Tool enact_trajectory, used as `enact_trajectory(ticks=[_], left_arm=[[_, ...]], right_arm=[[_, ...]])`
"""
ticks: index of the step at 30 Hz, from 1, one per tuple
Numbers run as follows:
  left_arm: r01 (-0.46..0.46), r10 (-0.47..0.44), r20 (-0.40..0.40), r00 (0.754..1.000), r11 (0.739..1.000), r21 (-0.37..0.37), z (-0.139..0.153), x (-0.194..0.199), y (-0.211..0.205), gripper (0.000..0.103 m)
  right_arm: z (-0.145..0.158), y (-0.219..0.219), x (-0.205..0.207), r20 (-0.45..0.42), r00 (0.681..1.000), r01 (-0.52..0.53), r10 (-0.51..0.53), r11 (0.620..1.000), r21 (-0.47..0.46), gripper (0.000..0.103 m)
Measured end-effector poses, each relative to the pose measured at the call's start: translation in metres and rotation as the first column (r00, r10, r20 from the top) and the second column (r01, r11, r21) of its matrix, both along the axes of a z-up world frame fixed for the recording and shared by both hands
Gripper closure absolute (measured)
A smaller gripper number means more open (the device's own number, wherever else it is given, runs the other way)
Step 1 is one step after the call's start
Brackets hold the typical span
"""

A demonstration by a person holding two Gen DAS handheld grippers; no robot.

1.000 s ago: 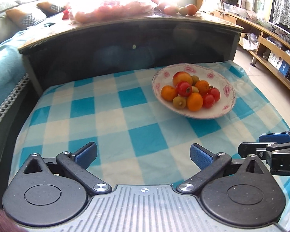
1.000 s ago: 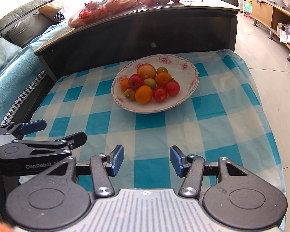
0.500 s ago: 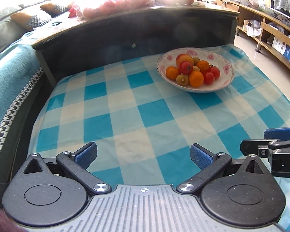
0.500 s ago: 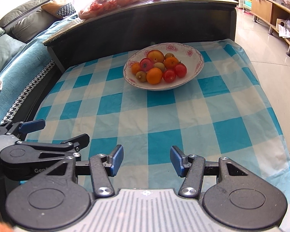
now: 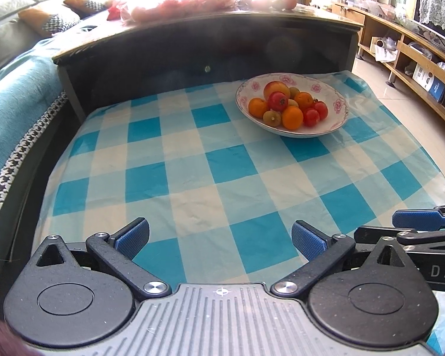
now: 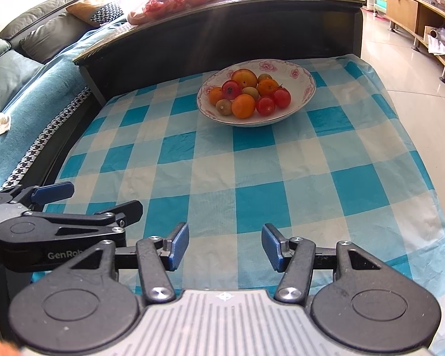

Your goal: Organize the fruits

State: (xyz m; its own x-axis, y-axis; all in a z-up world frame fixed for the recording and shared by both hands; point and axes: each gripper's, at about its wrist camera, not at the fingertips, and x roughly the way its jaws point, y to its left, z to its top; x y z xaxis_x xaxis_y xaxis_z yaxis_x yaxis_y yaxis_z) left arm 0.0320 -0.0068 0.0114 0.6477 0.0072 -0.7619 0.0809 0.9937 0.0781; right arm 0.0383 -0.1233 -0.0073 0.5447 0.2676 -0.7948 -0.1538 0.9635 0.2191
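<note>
Both grippers, left [image 5: 219, 234] and right [image 6: 225, 243], have pulled back from the bowl [image 6: 305, 89] over the last second, jaws apart and empty, fruits [image 6: 246, 92] piled in it at 12 o'clock on the cloth [image 6: 252, 172], so organizing looks done.

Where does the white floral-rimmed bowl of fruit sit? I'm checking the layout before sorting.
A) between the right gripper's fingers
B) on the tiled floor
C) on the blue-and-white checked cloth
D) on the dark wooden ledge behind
C: the white floral-rimmed bowl rests on the blue-and-white checked cloth, well ahead of both open grippers.
</note>
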Motion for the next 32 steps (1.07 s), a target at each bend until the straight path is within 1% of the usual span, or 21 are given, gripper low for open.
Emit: enact_trajectory(ticks=[16, 32], left_arm=[[-0.009, 0.008, -0.024, 1.000, 1.000, -0.009, -0.005, -0.011, 0.003, 0.000], [-0.014, 0.014, -0.010, 1.000, 1.000, -0.019, -0.002, -0.018, 0.005, 0.000]], right_arm=[[-0.001, 0.002, -0.008, -0.010, 1.000, 0.000, 0.000, 1.000, -0.004, 0.046], [0.000, 0.004, -0.015, -0.002, 1.000, 0.002, -0.002, 1.000, 0.000, 0.046]])
